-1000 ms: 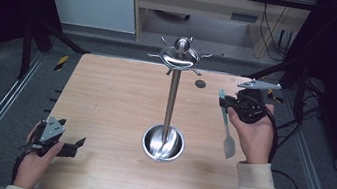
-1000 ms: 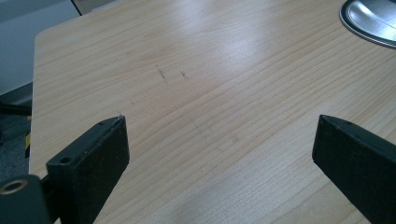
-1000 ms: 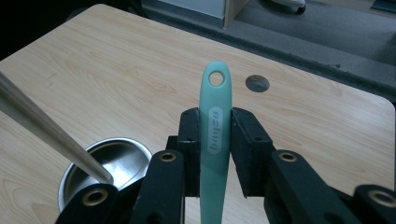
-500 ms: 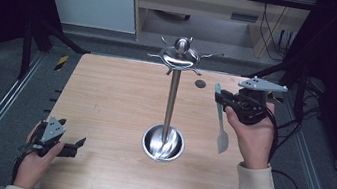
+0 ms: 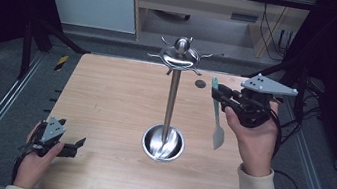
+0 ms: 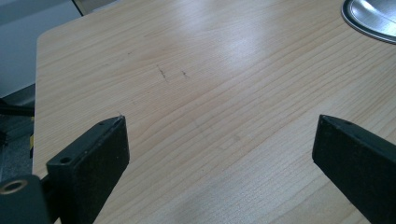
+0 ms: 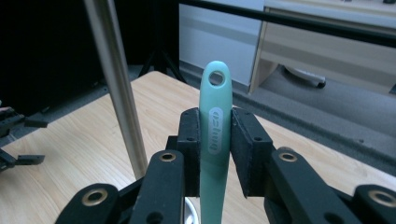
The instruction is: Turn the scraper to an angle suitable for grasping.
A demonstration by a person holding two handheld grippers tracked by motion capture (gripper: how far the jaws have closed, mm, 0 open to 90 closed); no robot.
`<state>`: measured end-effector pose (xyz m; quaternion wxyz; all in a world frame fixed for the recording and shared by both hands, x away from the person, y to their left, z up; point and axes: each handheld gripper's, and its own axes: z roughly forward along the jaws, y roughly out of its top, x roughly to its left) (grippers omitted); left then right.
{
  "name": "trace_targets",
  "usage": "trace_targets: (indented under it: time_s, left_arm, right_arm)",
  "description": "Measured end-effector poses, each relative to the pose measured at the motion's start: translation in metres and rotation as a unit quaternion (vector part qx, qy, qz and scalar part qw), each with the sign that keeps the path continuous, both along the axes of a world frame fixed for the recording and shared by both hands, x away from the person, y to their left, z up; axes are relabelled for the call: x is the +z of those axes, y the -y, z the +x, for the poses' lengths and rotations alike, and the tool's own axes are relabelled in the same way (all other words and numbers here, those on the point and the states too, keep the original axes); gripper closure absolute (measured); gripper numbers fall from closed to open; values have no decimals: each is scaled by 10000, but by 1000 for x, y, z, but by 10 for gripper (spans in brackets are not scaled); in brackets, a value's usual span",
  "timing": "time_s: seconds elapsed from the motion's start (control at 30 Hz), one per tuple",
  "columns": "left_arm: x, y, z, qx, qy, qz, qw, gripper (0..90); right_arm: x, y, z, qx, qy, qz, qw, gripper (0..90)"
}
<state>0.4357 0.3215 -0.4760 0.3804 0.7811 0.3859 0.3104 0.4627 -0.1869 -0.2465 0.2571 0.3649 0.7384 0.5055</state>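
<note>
Right tongs (image 5: 218, 95): clamped on the handle of the spatula (image 5: 217, 117), raised above the table (image 5: 105, 100) at its right side; a hand (image 5: 251, 137) grips the body from below, and a grey plate (image 5: 269, 86) sits on top.
Right tongs, own view (image 7: 215, 154): both black pads press the sides of the pale green handle (image 7: 215, 135); the end with its round hanging hole stands clear above the pads.
Spatula: held between the right tongs; in the high view the blade (image 5: 218, 137) hangs below and toward the person, free of the table; the handle end points away from the person.
Stand (image 5: 172, 95): a steel pole just left of the right tongs, apart from the spatula; its round base (image 5: 163, 143) rests on the table, lower than the blade and to its left; a cap with hooks (image 5: 180, 56) tops it, higher than the tongs.
Pole, right tongs' view (image 7: 116, 84): rises left of the handle, not touching it.
Left tongs (image 5: 79, 143): standing apart, nothing between them; resting low at the near left corner of the table, well apart from the stand.
Left tongs, own view (image 6: 219, 154): bare wood lies between the two pads; the base rim (image 6: 373, 18) shows far ahead to the right.
Left hand (image 5: 35, 160): holds the left tongs from below.
</note>
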Motion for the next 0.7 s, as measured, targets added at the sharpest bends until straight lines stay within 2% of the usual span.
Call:
trace_targets:
  time_s: [0.2, 0.33, 0.5, 0.7]
  left_arm:
    - [0, 0, 0, -2, -2, -5, 10000, 37]
    - [0, 0, 0, 14, -1, -22, 10000, 37]
    - [0, 0, 0, 11, 3, -12, 10000, 38]
    - [0, 0, 0, 4, -5, 1, 10000, 38]
  right_arm:
    - [8, 2, -8, 129, 157, 185, 9996, 743]
    - [14, 1, -15, 118, 319, 203, 9992, 742]
    - [22, 1, -25, 22, 631, 231, 9977, 742]
    - [29, 3, -34, 37, 815, 344, 9961, 742]
